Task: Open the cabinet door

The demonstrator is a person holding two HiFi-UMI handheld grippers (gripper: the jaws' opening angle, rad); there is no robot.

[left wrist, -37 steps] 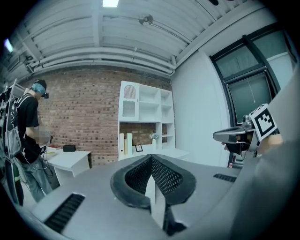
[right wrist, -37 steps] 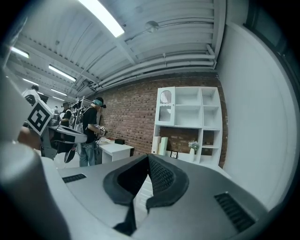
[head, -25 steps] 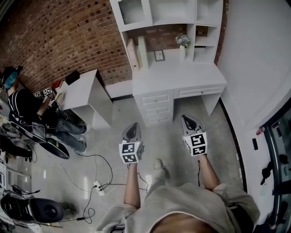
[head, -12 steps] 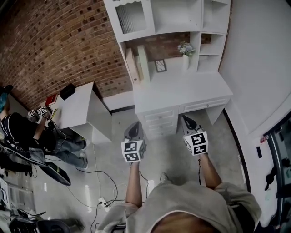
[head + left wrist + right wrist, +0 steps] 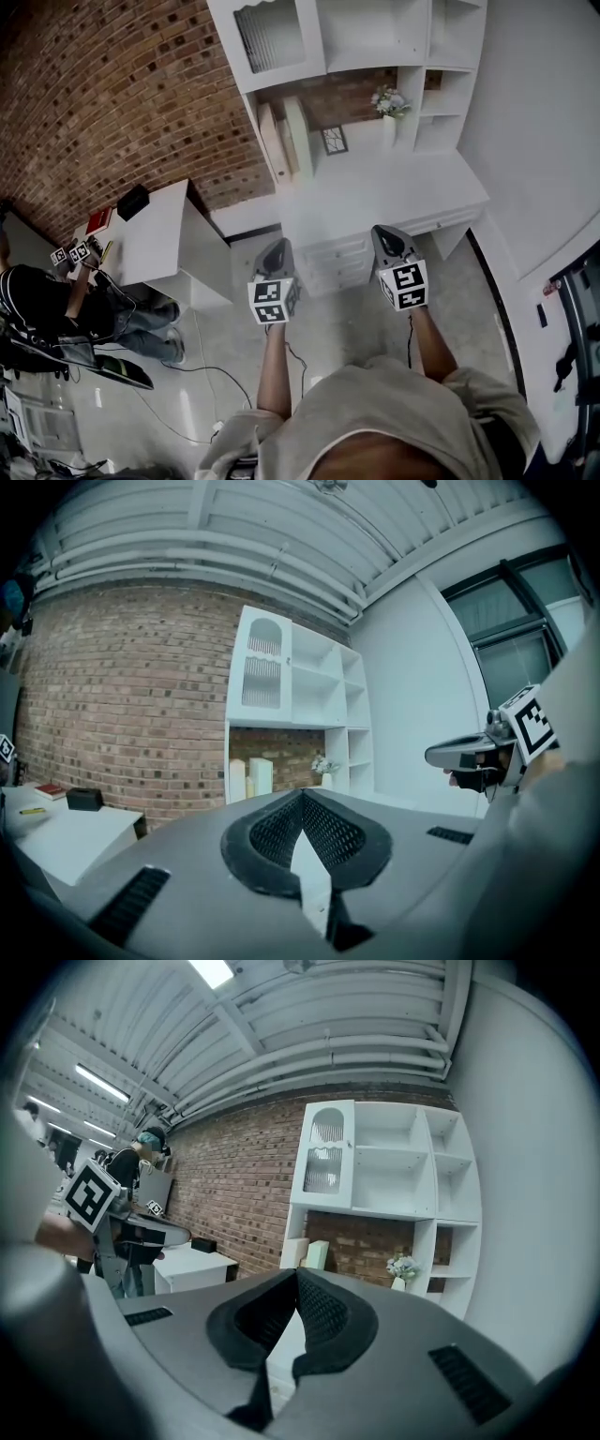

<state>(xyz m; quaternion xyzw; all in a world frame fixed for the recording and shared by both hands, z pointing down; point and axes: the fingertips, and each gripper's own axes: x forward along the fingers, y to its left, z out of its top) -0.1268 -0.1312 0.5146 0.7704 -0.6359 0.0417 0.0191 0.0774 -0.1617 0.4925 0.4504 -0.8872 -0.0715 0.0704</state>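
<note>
- Head view: A person holds the left gripper (image 5: 275,244) and, at its 3 o'clock, the right gripper (image 5: 382,231) level above the floor. Both point toward 12 o'clock at a white desk unit (image 5: 375,187) set against a brick wall (image 5: 122,94). The cabinet door (image 5: 267,36), a slatted pane in a white frame, is closed at 11 o'clock in the top left compartment of the unit, well apart from both grippers. A flower vase (image 5: 389,101) stands on the tabletop at 1 o'clock. A second person (image 5: 37,300) sits at 9 o'clock beside a small white table (image 5: 155,225).
- Left gripper view: The fingers (image 5: 272,832) are pressed together at the tips and pinch nothing. The cabinet door stands far beyond them at 11 o'clock, its arched slatted pane facing the camera. The right gripper shows at 3 o'clock.
- Right gripper view: The fingers (image 5: 323,1312) are pressed together, also empty. The cabinet door rises at 12 o'clock above the tips, shut and out of reach. The left gripper shows at 9 o'clock.
</note>
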